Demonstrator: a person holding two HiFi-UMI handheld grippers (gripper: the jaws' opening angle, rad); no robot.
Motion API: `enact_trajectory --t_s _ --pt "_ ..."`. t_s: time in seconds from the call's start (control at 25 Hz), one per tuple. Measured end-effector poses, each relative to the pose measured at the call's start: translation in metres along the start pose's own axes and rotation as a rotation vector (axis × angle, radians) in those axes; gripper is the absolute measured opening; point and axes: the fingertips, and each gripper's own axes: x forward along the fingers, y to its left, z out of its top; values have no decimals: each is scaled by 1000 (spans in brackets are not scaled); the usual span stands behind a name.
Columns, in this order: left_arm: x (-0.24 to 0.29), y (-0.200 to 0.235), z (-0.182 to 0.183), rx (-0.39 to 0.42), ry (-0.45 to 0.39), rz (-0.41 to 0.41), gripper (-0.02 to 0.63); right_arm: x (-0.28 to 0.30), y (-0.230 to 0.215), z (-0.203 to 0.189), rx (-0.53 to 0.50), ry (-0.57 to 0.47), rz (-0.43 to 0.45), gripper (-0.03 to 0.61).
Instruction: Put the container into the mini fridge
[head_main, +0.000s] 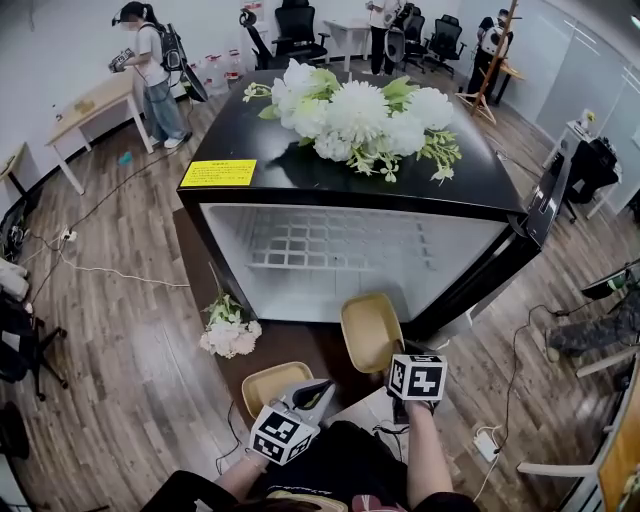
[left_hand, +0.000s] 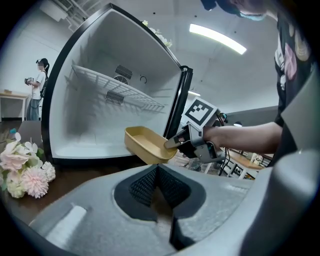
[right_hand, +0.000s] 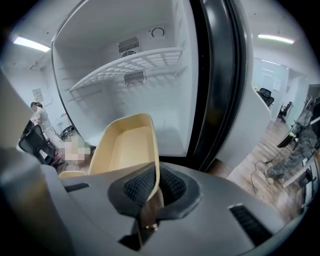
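Right claw (right_hand: 151, 192) pinches the near rim of a shallow tan plastic container (right_hand: 122, 150), aiming it at the open black mini fridge (right_hand: 165, 107) ahead; left claw (left_hand: 157, 176) hangs clenched, empty.

- From the head we look steeply down: the left gripper (head_main: 318, 392) and right gripper (head_main: 392, 365) sit close below us, the open mini fridge (head_main: 350, 250) just beyond them.
- Riding the left gripper, we face along its jaws, with the right gripper ahead to its right.
- Riding the right gripper, we sit close before the mini fridge; all views share the container (head_main: 370, 328).
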Motion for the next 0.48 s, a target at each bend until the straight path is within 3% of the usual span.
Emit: enact_trajectory --t_s 0.48 --pt "-3 16 6 -47 -2 75 9 15 -9 26 82 -37 -16 21"
